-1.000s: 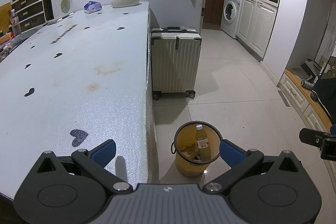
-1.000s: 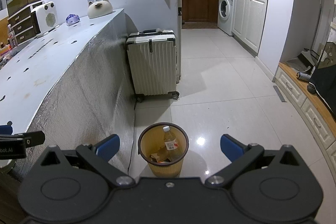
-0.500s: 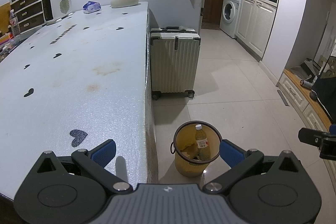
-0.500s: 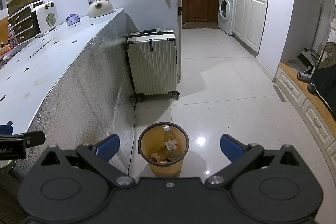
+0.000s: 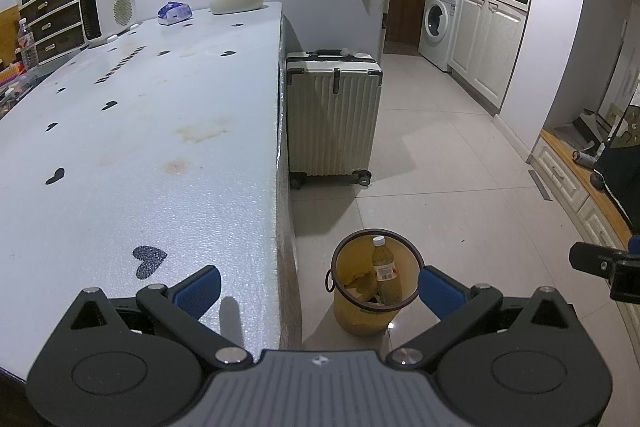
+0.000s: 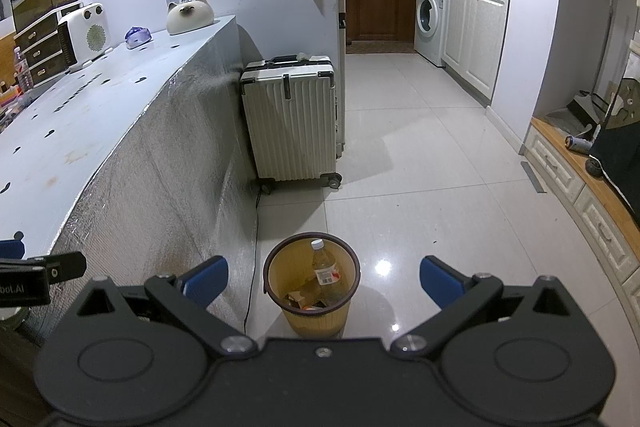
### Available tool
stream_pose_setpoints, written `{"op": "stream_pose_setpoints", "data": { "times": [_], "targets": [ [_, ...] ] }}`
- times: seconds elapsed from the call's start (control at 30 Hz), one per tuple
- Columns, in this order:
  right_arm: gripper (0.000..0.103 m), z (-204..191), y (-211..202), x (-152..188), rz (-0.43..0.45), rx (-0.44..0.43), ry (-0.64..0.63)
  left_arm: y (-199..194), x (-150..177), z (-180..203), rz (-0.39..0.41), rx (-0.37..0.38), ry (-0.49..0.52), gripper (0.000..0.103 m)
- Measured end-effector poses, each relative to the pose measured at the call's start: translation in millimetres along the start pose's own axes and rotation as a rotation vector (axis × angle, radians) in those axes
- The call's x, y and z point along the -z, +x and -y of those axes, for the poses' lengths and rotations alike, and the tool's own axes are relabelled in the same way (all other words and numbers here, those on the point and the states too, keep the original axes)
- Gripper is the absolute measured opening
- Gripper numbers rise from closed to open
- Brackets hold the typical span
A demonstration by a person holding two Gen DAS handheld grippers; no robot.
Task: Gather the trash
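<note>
Suitcase [image 6: 292, 121] behind bin [image 6: 312, 287], beside table [image 6: 100, 115].

Almost nothing changes across the moments. From the left wrist view, the table edge [image 5: 278, 163], the white suitcase [image 5: 334, 115] and the yellow trash bin [image 5: 374, 291] sit a touch further left in view than one second ago, a slight drift of the left gripper [image 5: 320, 289]. The right wrist view shows no visible change.

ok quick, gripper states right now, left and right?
Left gripper: open, holding nothing, at the table edge above the trash bin.
Right gripper: open, holding nothing, over the bin.
</note>
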State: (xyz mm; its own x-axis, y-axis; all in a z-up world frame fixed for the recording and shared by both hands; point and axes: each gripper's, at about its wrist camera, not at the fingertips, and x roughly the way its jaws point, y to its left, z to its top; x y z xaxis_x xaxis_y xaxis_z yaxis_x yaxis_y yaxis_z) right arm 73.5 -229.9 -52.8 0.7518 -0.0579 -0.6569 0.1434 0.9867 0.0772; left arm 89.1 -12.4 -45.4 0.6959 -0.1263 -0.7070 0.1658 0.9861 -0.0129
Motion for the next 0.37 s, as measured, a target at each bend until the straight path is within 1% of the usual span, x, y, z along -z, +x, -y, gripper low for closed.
{"op": "stream_pose_setpoints", "data": {
  "times": [0.37],
  "targets": [
    [0.103, 0.8, 0.2, -0.8, -0.001, -0.001, -0.001, -0.3, 1.0, 0.3, -0.004, -0.008, 0.001, 0.103]
  ]
}}
